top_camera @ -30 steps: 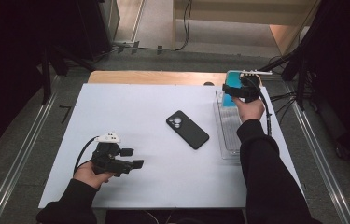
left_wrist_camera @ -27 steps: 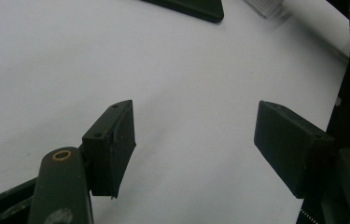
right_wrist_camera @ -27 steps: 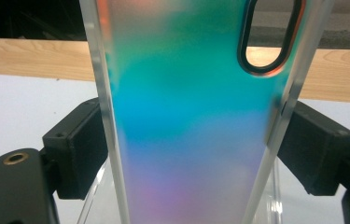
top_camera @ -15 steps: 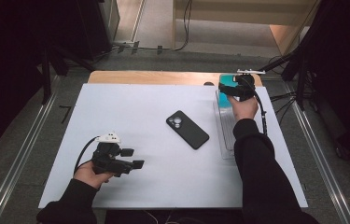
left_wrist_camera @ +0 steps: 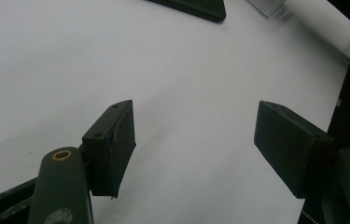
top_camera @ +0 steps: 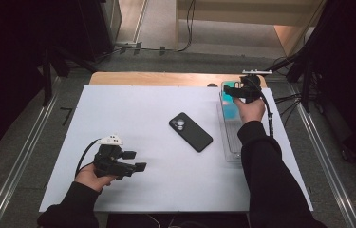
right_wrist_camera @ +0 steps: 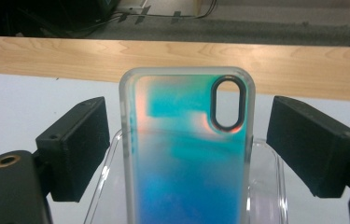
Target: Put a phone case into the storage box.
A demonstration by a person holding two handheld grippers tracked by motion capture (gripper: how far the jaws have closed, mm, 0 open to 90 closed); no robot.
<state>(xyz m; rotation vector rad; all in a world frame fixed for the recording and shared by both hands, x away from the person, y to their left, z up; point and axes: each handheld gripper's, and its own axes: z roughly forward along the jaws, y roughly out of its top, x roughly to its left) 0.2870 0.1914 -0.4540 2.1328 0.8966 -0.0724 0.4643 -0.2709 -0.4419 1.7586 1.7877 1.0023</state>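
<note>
An iridescent teal phone case (right_wrist_camera: 186,154) with a clear rim lies at the far end of a clear tray (top_camera: 230,142) at the table's right. My right gripper (right_wrist_camera: 189,140) straddles it. Its jaws have opened within the last second and stand open, with a gap on each side of the case. From above, the right gripper (top_camera: 235,90) sits just beyond the case (top_camera: 230,110). A black phone (top_camera: 191,131) lies face down mid-table. My left gripper (top_camera: 135,160) rests at the front left, open with nothing between its pads (left_wrist_camera: 112,140).
The white table top (top_camera: 142,109) ends in a wooden strip (top_camera: 156,78) along its far edge. The black phone's edge (left_wrist_camera: 191,7) shows at the top of the left gripper view. Cables lie on the floor beyond the table.
The right hand and its gripper have edged slightly left over the tray's far end. The left gripper has kept still.
</note>
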